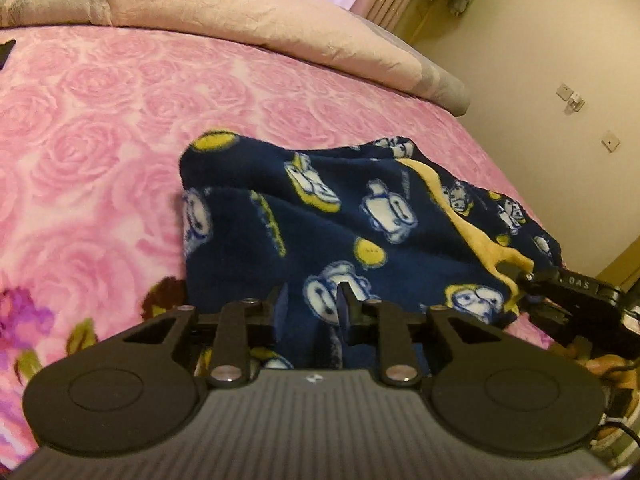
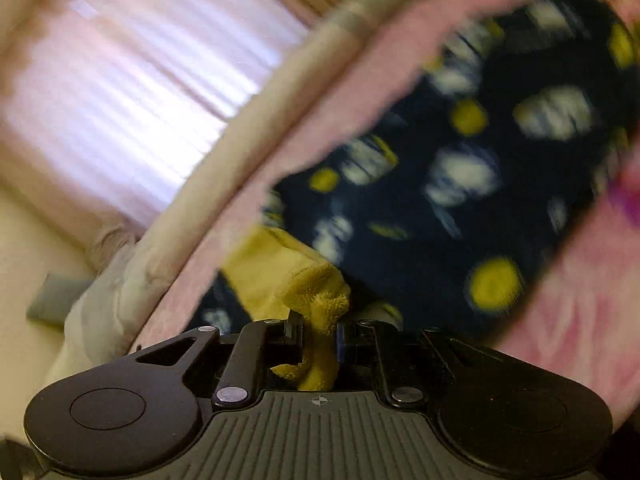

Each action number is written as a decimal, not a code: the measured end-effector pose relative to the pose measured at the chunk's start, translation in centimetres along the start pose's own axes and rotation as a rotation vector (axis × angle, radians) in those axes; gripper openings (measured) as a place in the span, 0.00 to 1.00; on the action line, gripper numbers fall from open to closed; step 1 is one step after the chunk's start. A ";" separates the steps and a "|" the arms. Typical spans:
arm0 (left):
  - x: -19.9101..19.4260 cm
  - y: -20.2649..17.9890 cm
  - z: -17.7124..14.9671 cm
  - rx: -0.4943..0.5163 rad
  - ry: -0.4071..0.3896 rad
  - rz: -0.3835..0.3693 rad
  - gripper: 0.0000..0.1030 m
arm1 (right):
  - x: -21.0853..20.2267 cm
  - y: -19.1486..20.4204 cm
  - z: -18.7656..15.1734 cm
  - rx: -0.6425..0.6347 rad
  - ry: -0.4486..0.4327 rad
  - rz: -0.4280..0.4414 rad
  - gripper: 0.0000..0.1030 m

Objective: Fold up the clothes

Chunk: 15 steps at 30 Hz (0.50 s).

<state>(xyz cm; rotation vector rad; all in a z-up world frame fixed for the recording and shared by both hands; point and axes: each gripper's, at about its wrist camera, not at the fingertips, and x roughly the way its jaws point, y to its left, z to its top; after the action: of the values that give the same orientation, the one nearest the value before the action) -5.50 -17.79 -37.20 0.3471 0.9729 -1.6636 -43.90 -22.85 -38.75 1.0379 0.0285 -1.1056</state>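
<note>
A navy fleece garment [image 1: 340, 216] with a white and yellow cartoon print lies bunched on the bed. My left gripper [image 1: 310, 300] is at its near edge, and its fingers are closed on a fold of the navy fabric. The garment's yellow trim [image 1: 472, 240] runs to the right, where my right gripper [image 1: 524, 276] pinches its end. The right wrist view is blurred. In it, the right gripper [image 2: 318, 332] is shut on a tuft of that yellow trim [image 2: 316, 292], with the navy garment [image 2: 440, 184] spread beyond it.
A pink rose-patterned bedspread [image 1: 100, 120] covers the bed. A beige quilt [image 1: 240, 12] is piled along the far side. The bed's right edge drops toward a cream wall with sockets [image 1: 610, 142]. A bright curtain [image 2: 120, 80] hangs behind. A dark object [image 1: 6, 52] lies at the left edge.
</note>
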 end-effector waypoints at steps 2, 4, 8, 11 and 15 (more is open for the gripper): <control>0.1 0.1 0.2 0.000 0.003 0.011 0.20 | 0.0 -0.2 -0.4 0.016 0.036 -0.040 0.12; 0.1 0.0 0.4 0.006 0.002 0.020 0.20 | -0.5 -0.5 -1.0 0.010 0.035 -0.057 0.12; -0.5 0.0 1.4 0.029 -0.024 0.044 0.21 | -1.1 1.1 -0.7 -0.119 0.029 -0.107 0.41; -1.1 0.4 2.4 0.032 -0.052 0.068 0.29 | -1.7 2.4 0.8 -0.229 -0.073 -0.110 0.66; -1.2 2.0 4.0 -0.019 -0.077 0.106 0.32 | 0.7 2.7 4.6 -0.216 0.001 -0.015 0.66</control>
<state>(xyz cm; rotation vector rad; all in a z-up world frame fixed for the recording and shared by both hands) -2.29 -20.03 -34.76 0.3141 0.8974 -1.5598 -43.64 -26.38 -34.73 0.8453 0.1533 -1.0898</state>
